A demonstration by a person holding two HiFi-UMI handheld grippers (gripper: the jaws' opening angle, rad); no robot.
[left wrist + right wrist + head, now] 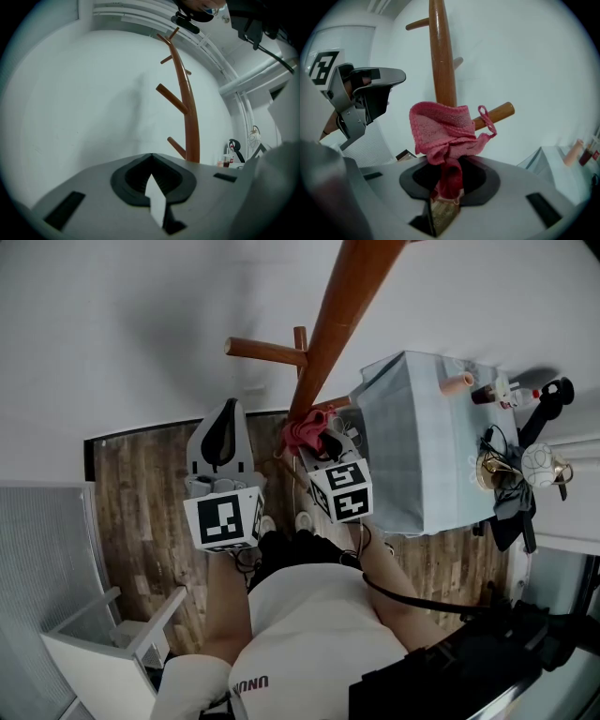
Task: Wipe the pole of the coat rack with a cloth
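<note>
Pink cloth point(443, 131) is clamped tight in the right claw point(449, 183), pressed against the coat rack's wooden pole point(442, 56); left claw point(151, 161) closed, empty, apart from the pole.

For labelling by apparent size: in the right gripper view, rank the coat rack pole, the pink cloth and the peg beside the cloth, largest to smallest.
1. pink cloth, though sitting nearest the camera enlarges it.
2. pole.
3. peg, clearly smallest.
</note>
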